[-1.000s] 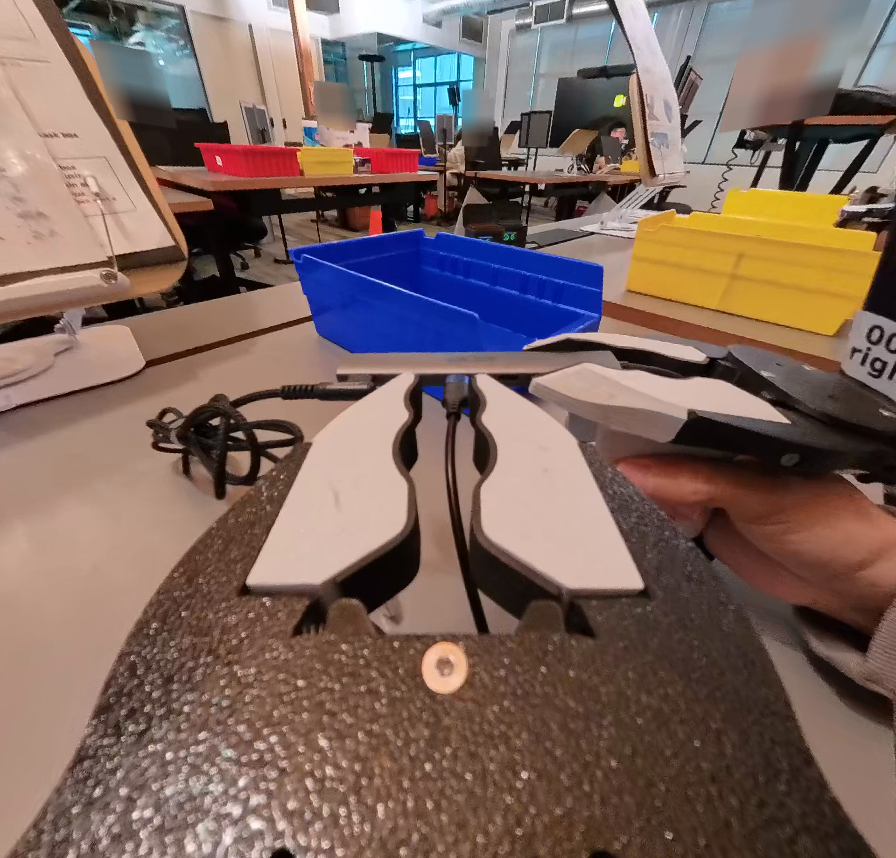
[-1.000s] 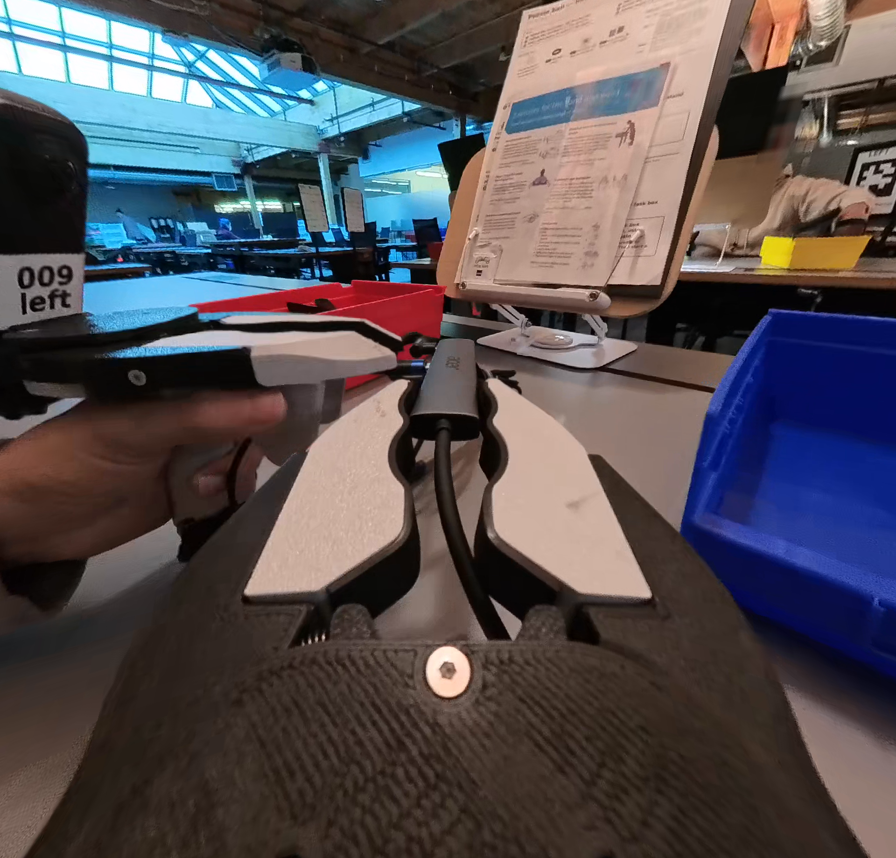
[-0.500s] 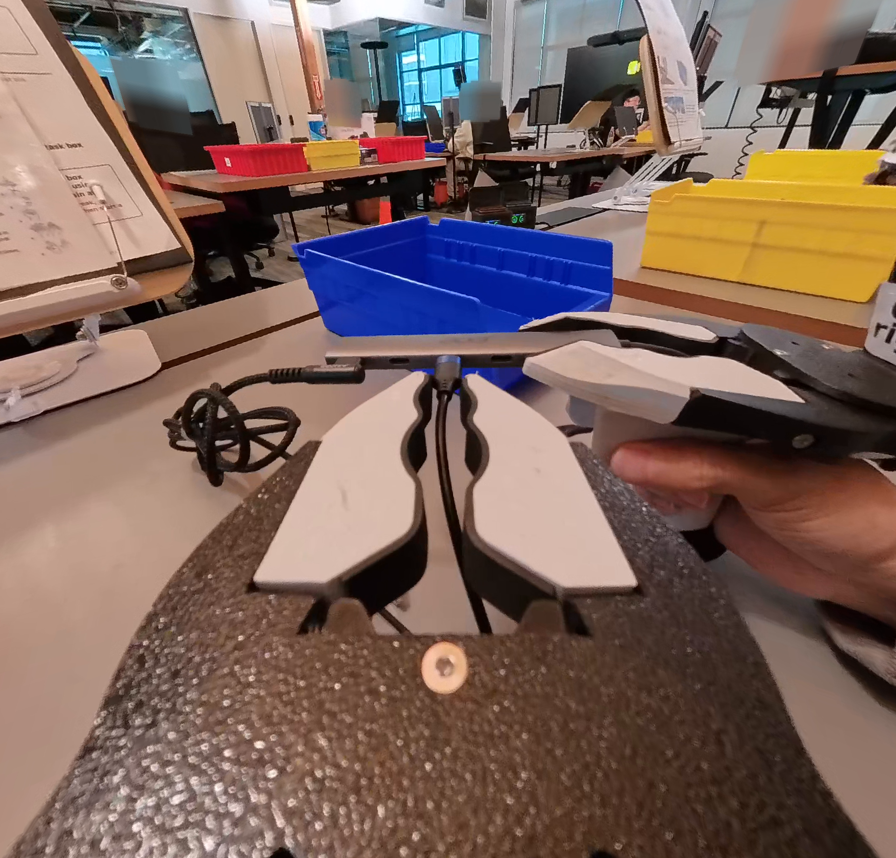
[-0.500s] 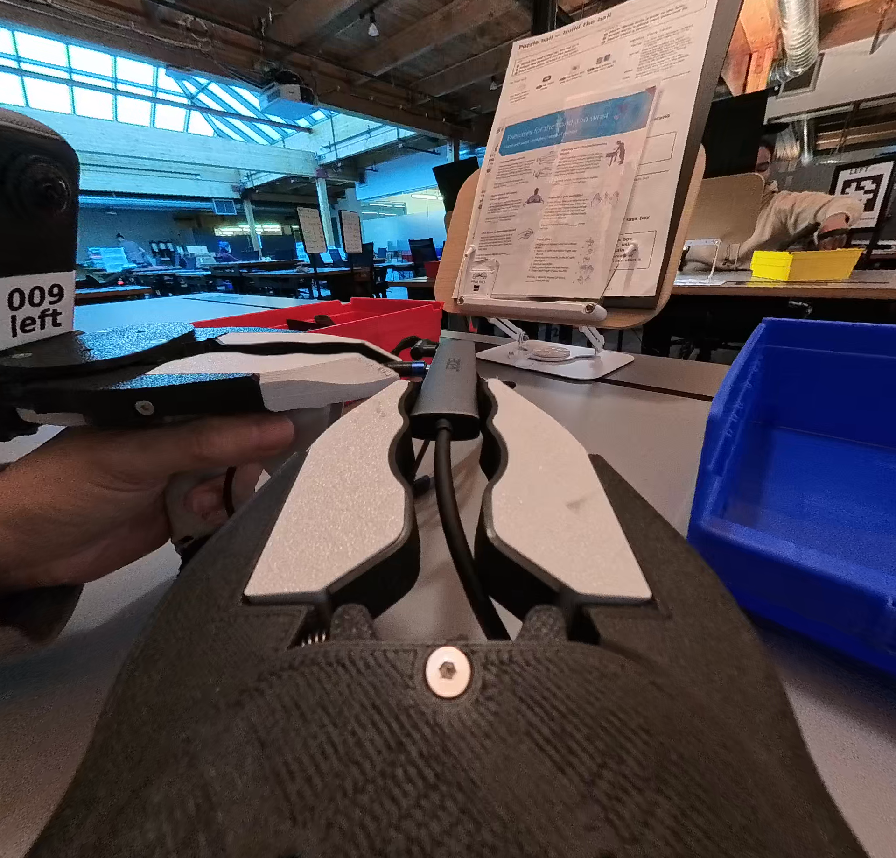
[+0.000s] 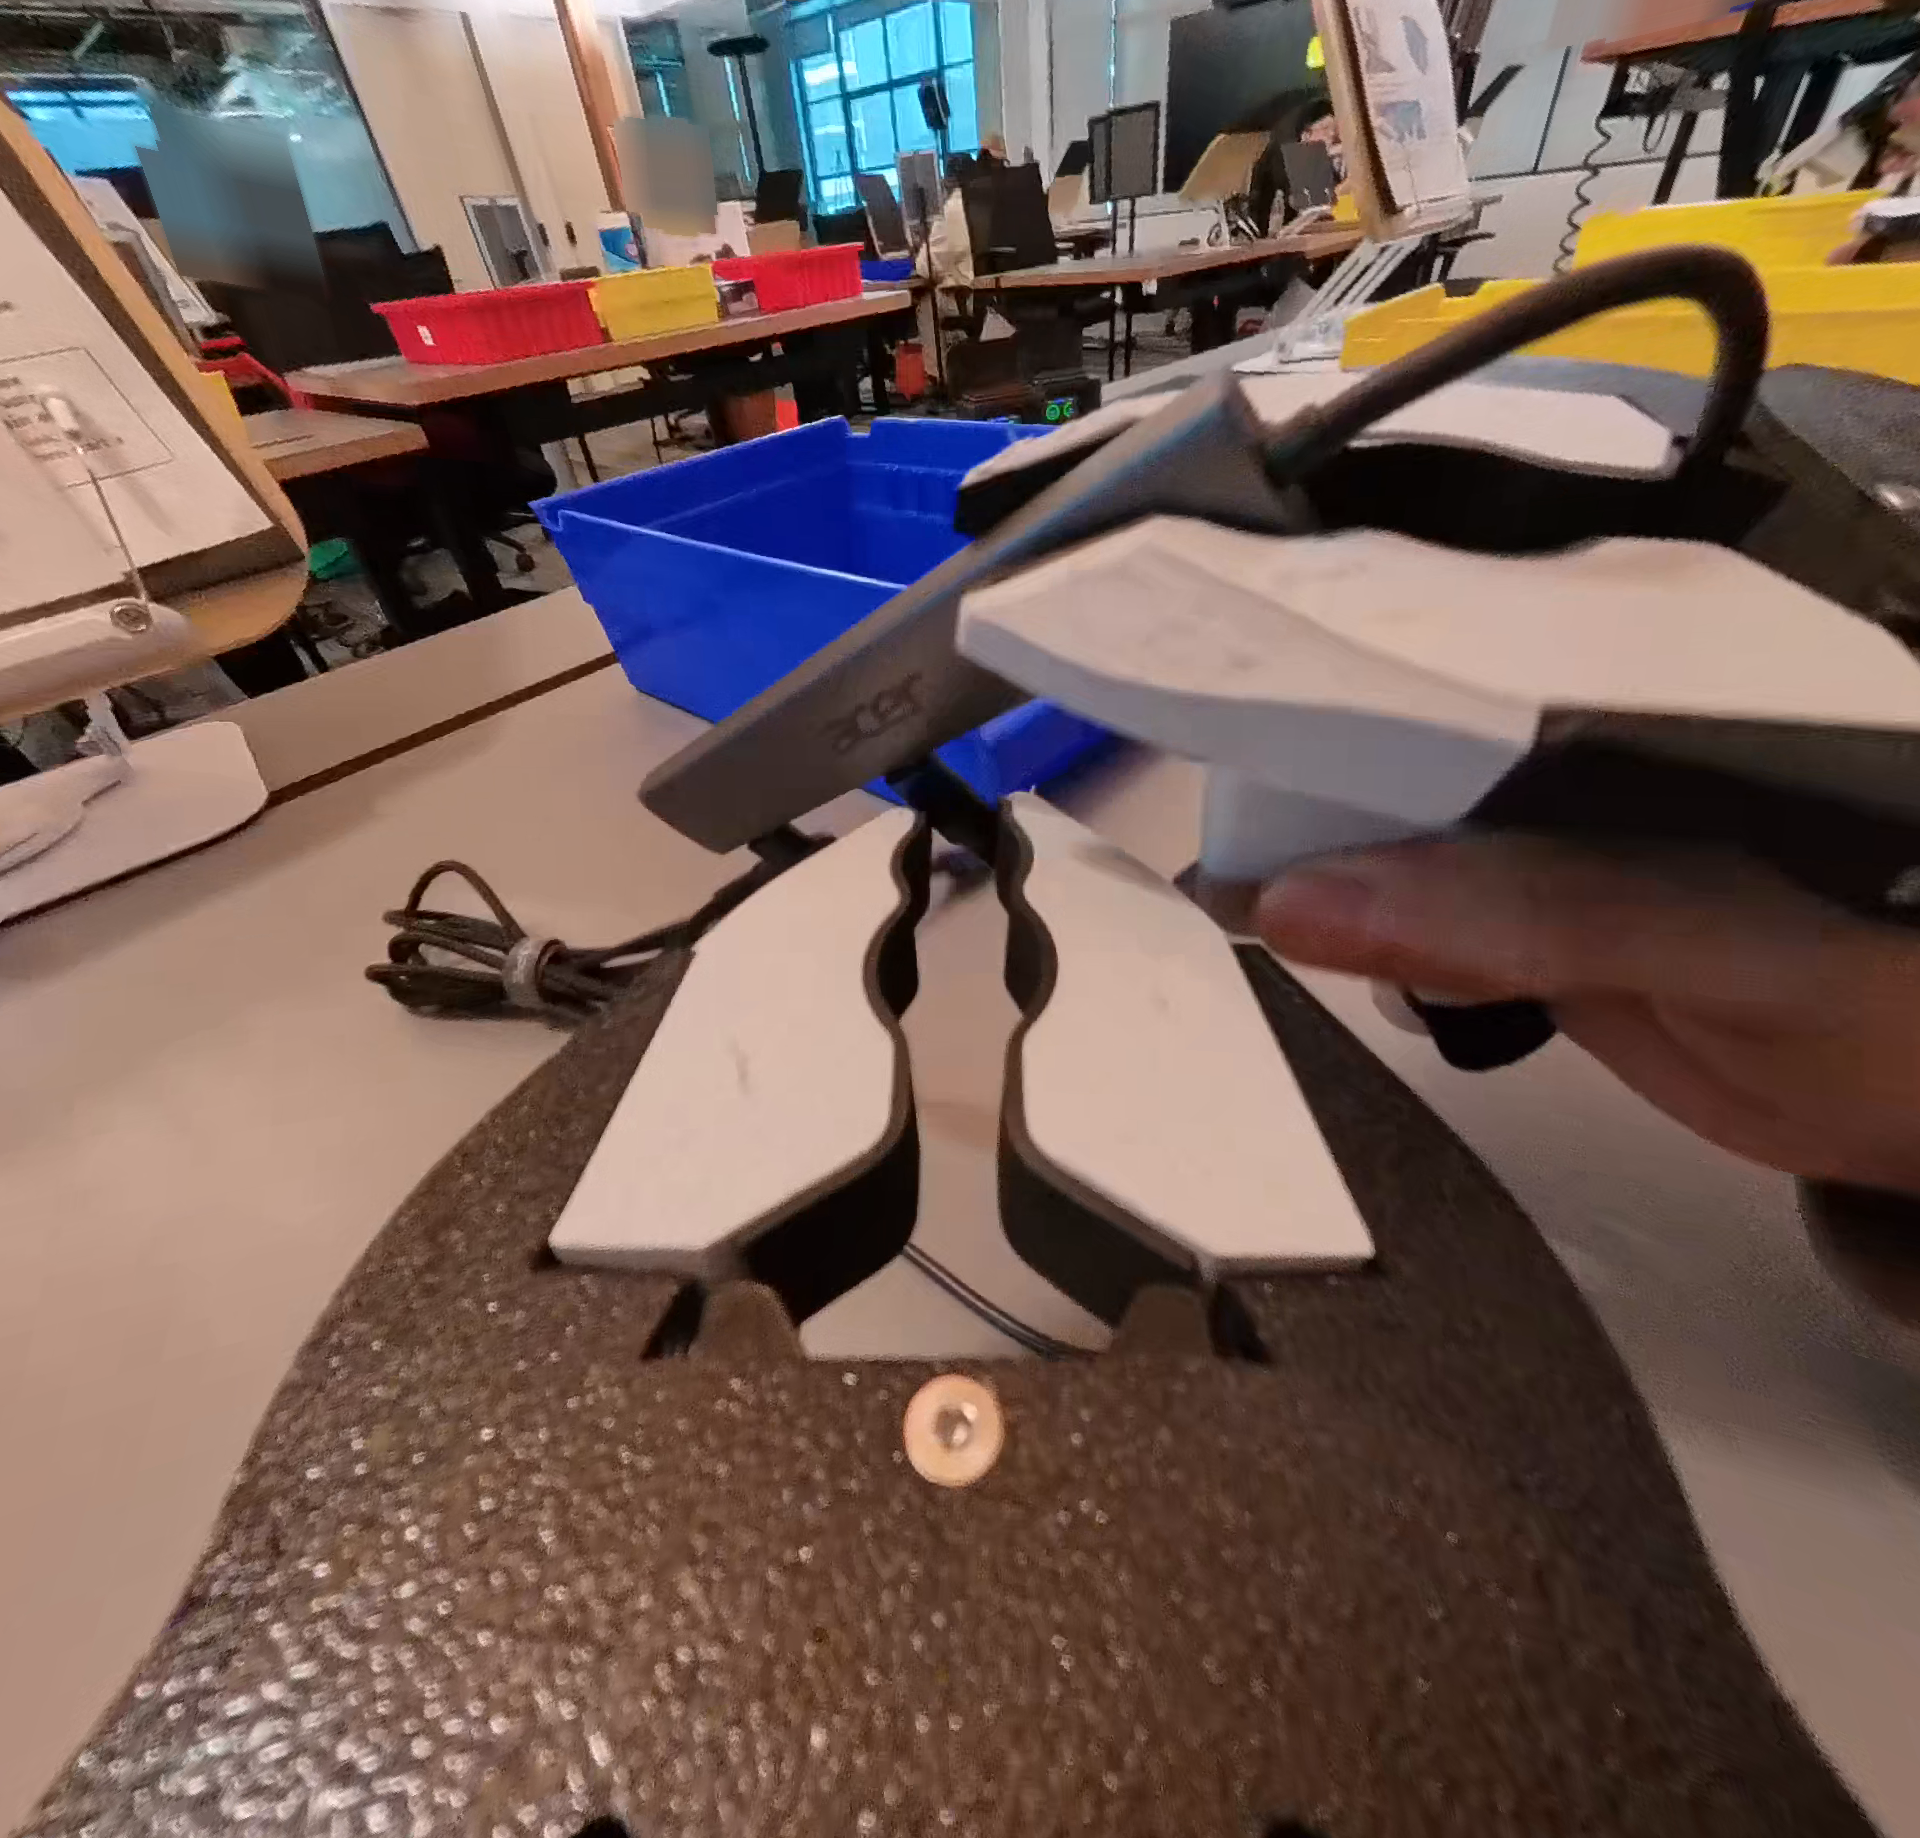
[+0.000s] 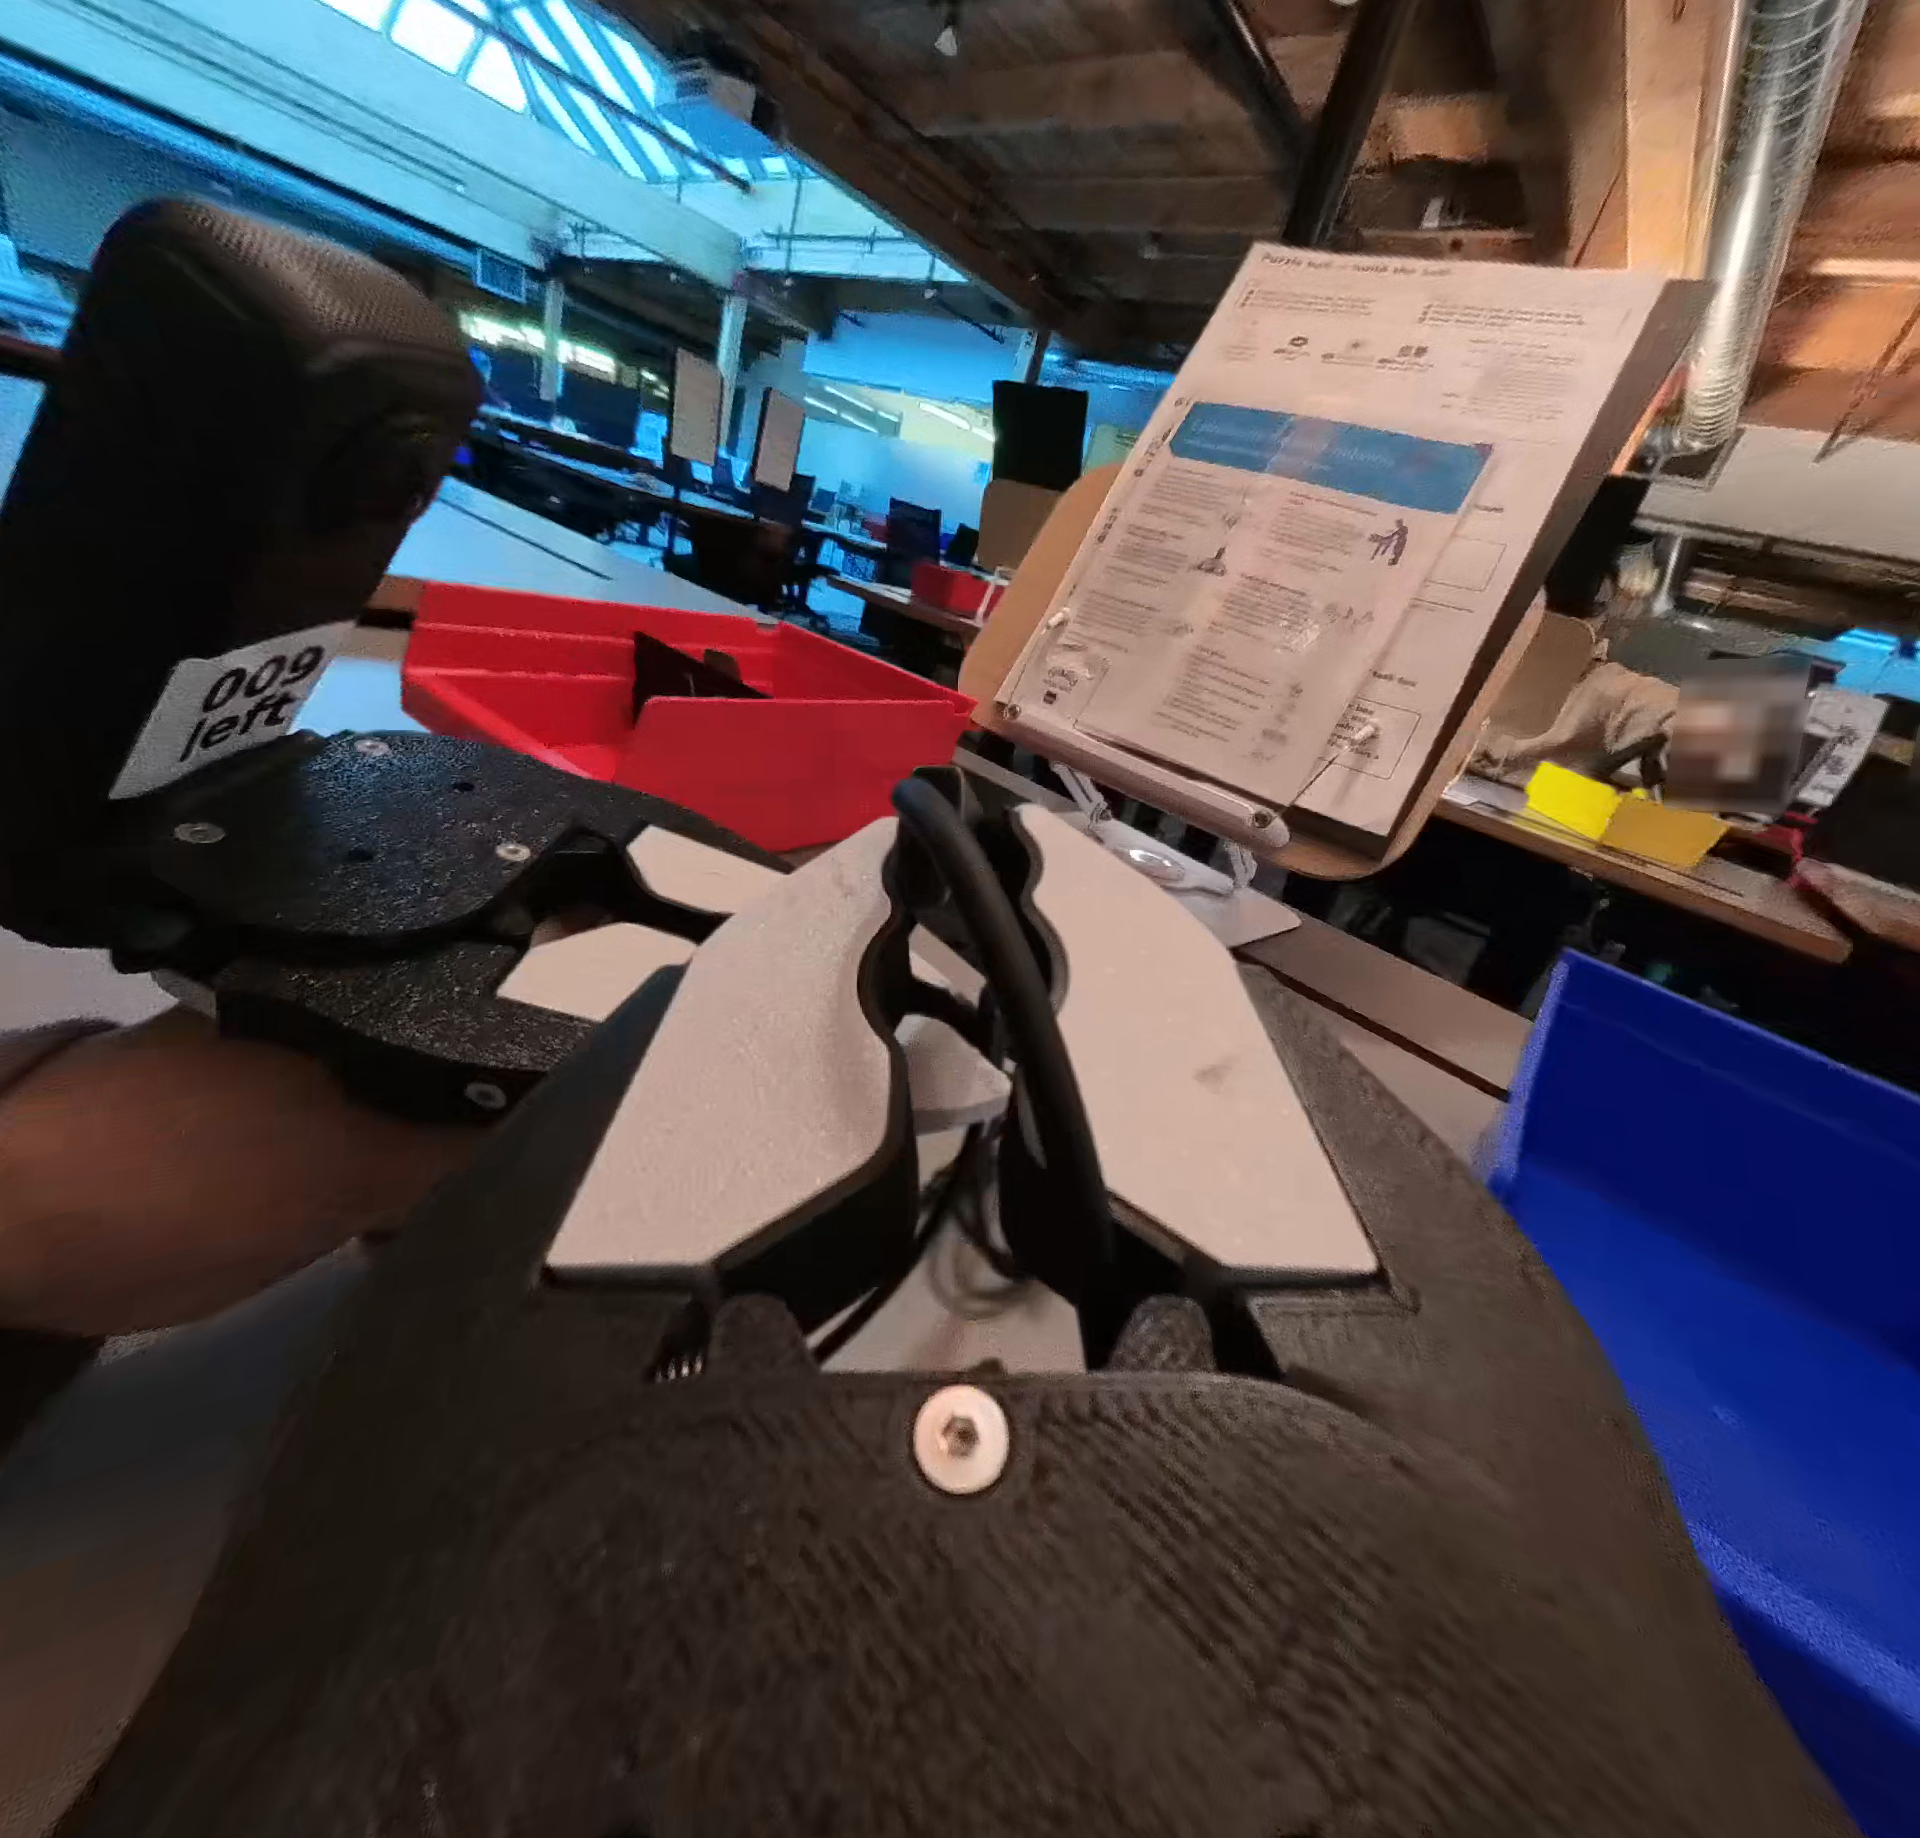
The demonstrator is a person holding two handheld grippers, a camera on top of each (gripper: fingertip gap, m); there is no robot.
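Observation:
My right gripper (image 5: 971,573) is shut on a flat grey USB hub (image 5: 894,718) and holds it slanted above the table, its free end down toward the left. The hub's own black cable (image 5: 1662,282) loops back over that gripper; in the right wrist view it (image 6: 997,957) runs between the fingers of my right gripper (image 6: 951,822). My left gripper (image 5: 961,832) is shut on a black cable plug (image 5: 956,806) right under the hub's lower edge. I cannot tell whether the plug sits in the hub. Another cable hangs from the hub down to a coiled bundle (image 5: 488,957) on the table.
A blue bin (image 5: 727,583) stands just behind the grippers, at the right in the right wrist view (image 6: 1714,1165). A red bin (image 6: 727,739) and a document stand (image 6: 1299,625) lie farther back. Yellow bins (image 5: 1818,282) stand on a neighbouring desk. A hand (image 5: 1610,1009) holds the right gripper. My right fingertips sit around 6 cm from my left ones.
The right gripper has lifted and tilted, so the hub went from level to slanted and came closer over the left gripper. The cable no longer runs visibly down the left gripper's gap.

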